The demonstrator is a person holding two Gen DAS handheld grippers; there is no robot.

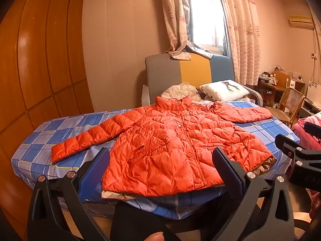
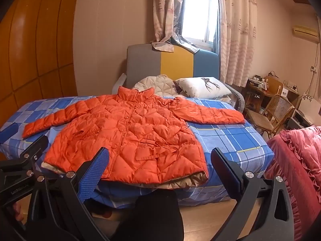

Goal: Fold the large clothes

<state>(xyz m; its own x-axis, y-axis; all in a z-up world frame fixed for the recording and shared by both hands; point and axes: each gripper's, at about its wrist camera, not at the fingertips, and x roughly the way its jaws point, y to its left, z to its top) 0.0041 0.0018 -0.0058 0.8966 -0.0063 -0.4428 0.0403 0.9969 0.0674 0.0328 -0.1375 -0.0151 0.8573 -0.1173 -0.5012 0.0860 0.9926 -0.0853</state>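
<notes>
An orange quilted puffer jacket [image 1: 176, 146] lies flat, front up and buttoned, on a bed with a blue checked sheet [image 1: 60, 126]. Both sleeves are spread outward. Its hem hangs slightly over the bed's near edge, showing beige lining. It also shows in the right wrist view [image 2: 128, 132]. My left gripper [image 1: 160, 162] is open and empty, held just short of the hem. My right gripper [image 2: 158, 160] is open and empty, near the hem's right part. The right gripper's body shows at the right edge of the left wrist view.
A white pillow [image 2: 202, 86] and a beige quilted garment [image 2: 156, 84] lie at the bed's head by a grey, yellow and blue headboard [image 2: 172, 62]. A pink bedspread [image 2: 297, 160] is at right. A rattan chair [image 2: 268, 114] and cluttered desk stand behind. Wooden wardrobe at left.
</notes>
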